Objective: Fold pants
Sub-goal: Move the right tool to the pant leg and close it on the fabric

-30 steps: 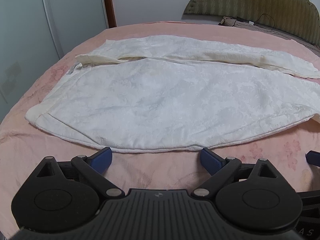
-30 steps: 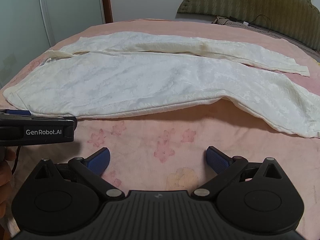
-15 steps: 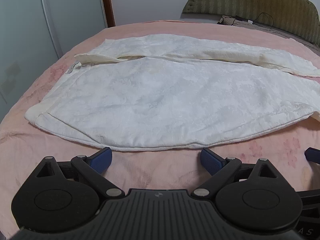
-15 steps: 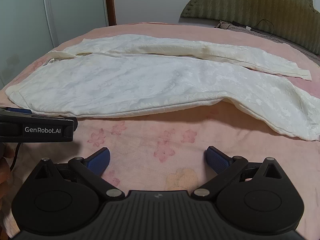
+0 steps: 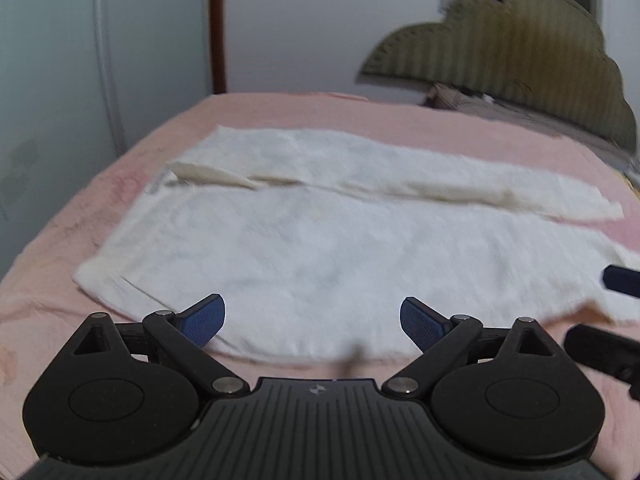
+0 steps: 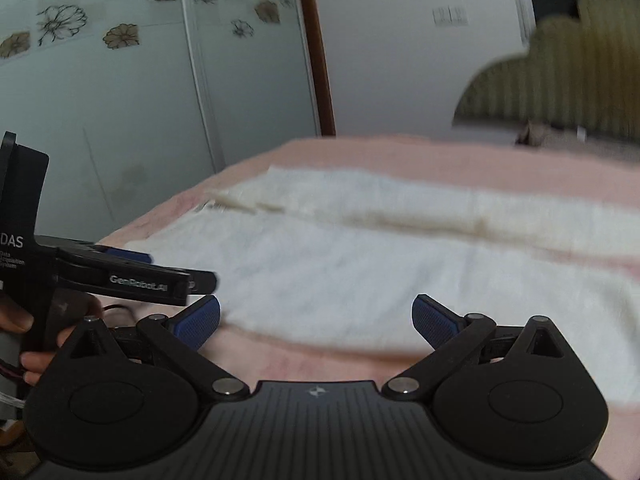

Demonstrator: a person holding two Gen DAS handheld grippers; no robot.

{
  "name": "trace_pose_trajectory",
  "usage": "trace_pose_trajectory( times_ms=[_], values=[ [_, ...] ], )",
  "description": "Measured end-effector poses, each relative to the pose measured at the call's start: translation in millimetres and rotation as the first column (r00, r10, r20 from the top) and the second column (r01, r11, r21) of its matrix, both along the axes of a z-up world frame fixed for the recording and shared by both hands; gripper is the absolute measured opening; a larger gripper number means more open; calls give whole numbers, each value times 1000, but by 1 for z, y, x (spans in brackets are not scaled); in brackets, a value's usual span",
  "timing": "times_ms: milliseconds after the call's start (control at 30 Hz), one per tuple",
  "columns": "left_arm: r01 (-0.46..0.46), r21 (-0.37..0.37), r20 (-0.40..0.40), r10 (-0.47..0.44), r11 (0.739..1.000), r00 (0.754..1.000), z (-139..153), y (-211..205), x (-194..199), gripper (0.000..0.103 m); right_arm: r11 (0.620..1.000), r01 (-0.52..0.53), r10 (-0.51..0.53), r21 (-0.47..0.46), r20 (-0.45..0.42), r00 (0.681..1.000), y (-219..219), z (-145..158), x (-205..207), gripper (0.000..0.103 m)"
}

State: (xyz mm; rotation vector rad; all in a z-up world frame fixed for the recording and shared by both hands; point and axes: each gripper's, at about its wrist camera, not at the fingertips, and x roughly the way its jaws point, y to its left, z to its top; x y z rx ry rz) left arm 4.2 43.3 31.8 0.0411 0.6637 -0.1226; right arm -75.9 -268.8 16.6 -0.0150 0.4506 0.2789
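Note:
White pants [image 5: 340, 240] lie flat across a pink bed [image 5: 280, 112], waist to the left, two legs running right, the far leg narrower. My left gripper [image 5: 312, 318] hovers open over the near hem edge of the pants, nothing between its blue pads. In the right wrist view the same pants [image 6: 380, 264] are blurred by motion. My right gripper [image 6: 316, 320] is open over the pants' near edge, holding nothing. The left gripper [image 6: 176, 276] also shows at the left of that view, with a hand on its handle.
An olive padded headboard [image 5: 500, 60] stands at the far right end of the bed. Pale wardrobe doors [image 6: 120, 100] with flower prints and a brown wooden post [image 5: 218, 24] border the left side. The right gripper's fingers [image 5: 620, 280] show at the left wrist view's right edge.
Both grippers have moved forward and lower toward the pants' near edge, and both views have tilted up. The pants lie as before. Both stay open.

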Motion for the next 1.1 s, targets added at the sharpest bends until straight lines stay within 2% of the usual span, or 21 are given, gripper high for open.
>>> trace_pose_trajectory(
  times_ms=[67, 100, 167, 200, 267, 333, 400, 467, 533, 567, 600, 633, 667, 800, 900, 933, 967, 1000, 1033, 1100],
  values=[
    [-41, 15, -1, 41, 999, 999, 4, 4, 20, 96, 998, 14, -14, -62, -4, 1000, 2, 3, 26, 103],
    [-58, 26, 4, 58, 998, 998, 4, 5, 29, 96, 998, 14, -14, -62, -4, 1000, 2, 3, 26, 103],
    [-98, 78, 30, 96, 992, 995, 0, 6, 45, 96, 995, 23, -32, -96, -94, 995, 0, -10, 66, 103],
    [-120, 112, 40, 116, 986, 992, -3, 6, 53, 96, 995, 23, -32, -96, -94, 995, 0, -10, 66, 103],
    [-143, 164, 59, 135, 976, 989, -12, 6, 65, 96, 994, 15, -34, -106, -176, 984, -5, -25, 86, 103],
    [-151, 185, 61, 142, 971, 988, -21, 8, 76, 96, 991, -19, -18, -132, -275, 961, -9, -42, 103, 103],
    [-144, 181, 62, 135, 973, 989, -29, 9, 84, 96, 992, -36, 3, -119, -268, 963, -11, -38, 106, 102],
    [-144, 180, 66, 134, 973, 989, -36, 7, 94, 96, 995, -46, 27, -87, -210, 977, -17, -19, 118, 102],
    [-148, 182, 77, 136, 972, 988, -43, 4, 103, 96, 995, -52, 40, -88, -132, 990, -15, 4, 144, 103],
    [-150, 187, 84, 137, 971, 987, -46, 1, 107, 96, 989, -107, 100, -100, -67, 993, -12, 19, 179, 103],
    [-151, 195, 92, 135, 969, 987, -50, -1, 109, 96, 989, -107, 100, -100, -67, 993, -12, 19, 179, 103],
    [-146, 207, 102, 127, 967, 987, -53, -3, 110, 96, 976, -171, 164, -131, -60, 985, -7, 20, 222, 103],
    [-137, 222, 112, 114, 965, 987, -57, -5, 110, 97, 968, -207, 196, -139, -86, 977, -3, 17, 246, 103],
    [-108, 260, 110, 81, 960, 991, -69, -11, 110, 98, 965, -228, 204, -129, -174, 963, 6, -8, 328, 103],
    [-100, 246, 95, 79, 964, 992, -71, -9, 112, 101, 966, -221, 190, -136, -208, 960, 9, -27, 374, 102],
    [-102, 229, 88, 83, 968, 993, -71, -7, 114, 102, 966, -221, 190, -136, -208, 960, 9, -27, 374, 102],
    [-103, 209, 78, 89, 972, 993, -71, -4, 115, 103, 969, -220, 186, -115, -251, 950, 7, -38, 399, 102],
    [-104, 188, 69, 92, 977, 993, -72, 0, 116, 103, 969, -220, 186, -115, -251, 950, 7, -38, 399, 102],
    [-105, 168, 62, 95, 980, 993, -72, 2, 118, 103, 974, -219, 189, -66, -307, 933, 2, -47, 423, 101],
    [-105, 154, 58, 98, 982, 994, -72, 4, 119, 103, 974, -228, 210, -12, -343, 915, -5, -54, 438, 89]
  ],
)
